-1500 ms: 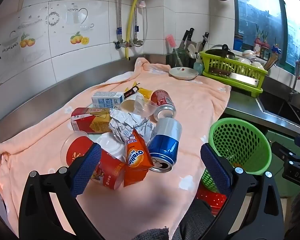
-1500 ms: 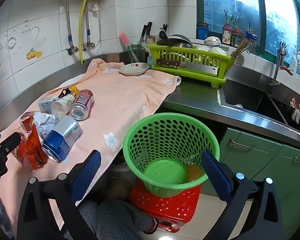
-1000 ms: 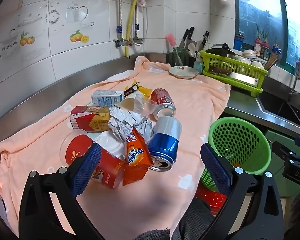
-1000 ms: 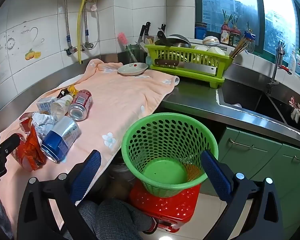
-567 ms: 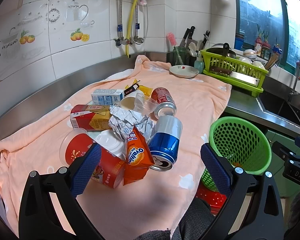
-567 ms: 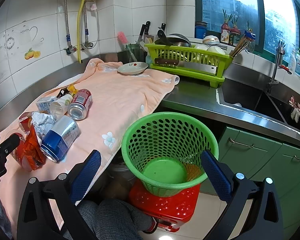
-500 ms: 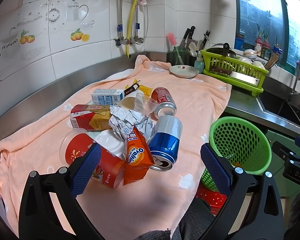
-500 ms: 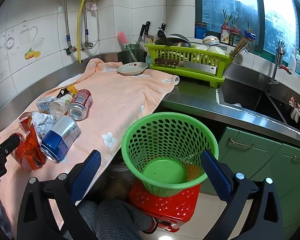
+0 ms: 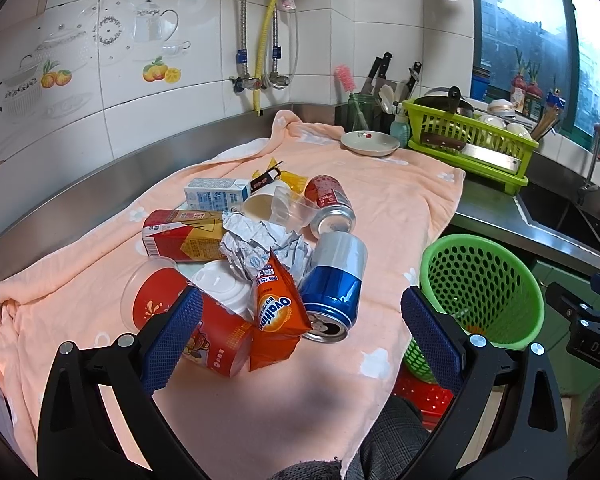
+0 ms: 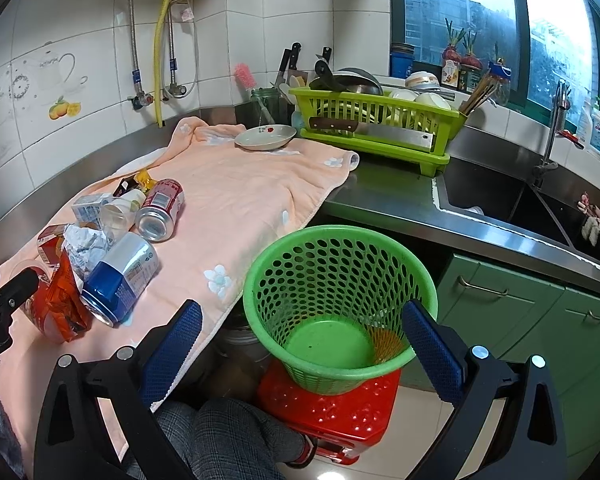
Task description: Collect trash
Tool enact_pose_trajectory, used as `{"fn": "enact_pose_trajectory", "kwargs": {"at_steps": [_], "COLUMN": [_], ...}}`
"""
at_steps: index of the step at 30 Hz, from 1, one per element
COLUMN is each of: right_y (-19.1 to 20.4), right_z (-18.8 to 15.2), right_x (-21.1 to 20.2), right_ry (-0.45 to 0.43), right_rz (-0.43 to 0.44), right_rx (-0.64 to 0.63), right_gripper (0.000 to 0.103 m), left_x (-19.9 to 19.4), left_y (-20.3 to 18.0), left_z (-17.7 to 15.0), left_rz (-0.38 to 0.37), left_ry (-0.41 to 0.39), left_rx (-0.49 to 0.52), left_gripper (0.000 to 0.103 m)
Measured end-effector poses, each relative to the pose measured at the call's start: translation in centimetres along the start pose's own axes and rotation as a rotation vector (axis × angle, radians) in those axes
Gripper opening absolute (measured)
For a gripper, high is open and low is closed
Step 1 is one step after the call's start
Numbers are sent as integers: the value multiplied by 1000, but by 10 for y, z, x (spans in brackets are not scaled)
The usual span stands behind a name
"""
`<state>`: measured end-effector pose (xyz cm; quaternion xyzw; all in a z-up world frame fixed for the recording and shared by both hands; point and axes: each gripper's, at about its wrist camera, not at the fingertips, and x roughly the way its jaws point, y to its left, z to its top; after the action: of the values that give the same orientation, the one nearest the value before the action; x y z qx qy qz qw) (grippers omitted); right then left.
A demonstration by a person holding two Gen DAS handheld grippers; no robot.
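A pile of trash lies on a peach towel [image 9: 380,184]: a blue and silver can [image 9: 334,284], an orange Ovaltine packet [image 9: 276,312], a red cup [image 9: 204,336], crumpled foil [image 9: 260,248], a red carton [image 9: 180,236], a red can [image 9: 330,210] and a white milk carton [image 9: 214,196]. My left gripper [image 9: 300,332] is open and empty, just in front of the pile. A green mesh basket [image 10: 340,272] stands empty on a red stool [image 10: 332,412] beside the counter. My right gripper [image 10: 300,344] is open and empty above the basket.
A small plate [image 10: 265,136] sits at the towel's far end. A green dish rack [image 10: 376,124] with a cleaver and bowls stands beside a steel sink [image 10: 500,200]. Knives stand in the corner. The person's knee [image 10: 228,432] is below the counter edge.
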<state>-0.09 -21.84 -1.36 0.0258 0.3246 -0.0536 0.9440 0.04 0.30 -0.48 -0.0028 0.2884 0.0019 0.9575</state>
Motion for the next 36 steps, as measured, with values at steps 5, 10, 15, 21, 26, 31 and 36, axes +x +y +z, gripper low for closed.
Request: {"fn": "enact_pose_trajectory", "kwargs": {"at_steps": [5, 10, 15, 21, 26, 31, 36], "right_y": [3, 6, 9, 10, 11, 10, 11], "right_z": [2, 2, 2, 1, 0, 0, 0], "right_x": [1, 2, 3, 4, 4, 4, 4], "right_ry": [2, 2, 3, 3, 5, 7, 7], "right_rz": [0, 3, 7, 11, 15, 16, 17], "right_rx": [-6, -10, -16, -16, -17, -15, -15], "right_gripper": [97, 97, 97, 97, 97, 97, 97], "left_x": [1, 0, 1, 1, 1, 2, 2], "left_y": [2, 3, 4, 4, 3, 3, 3], "left_z": [1, 2, 4, 4, 4, 4, 3], "left_rz": [0, 4, 6, 7, 10, 11, 12], "left_ry": [2, 3, 4, 6, 6, 6, 6], "left_rx": [-4, -6, -6, -9, -7, -7, -7], "left_gripper": [98, 98, 98, 98, 98, 98, 98]}}
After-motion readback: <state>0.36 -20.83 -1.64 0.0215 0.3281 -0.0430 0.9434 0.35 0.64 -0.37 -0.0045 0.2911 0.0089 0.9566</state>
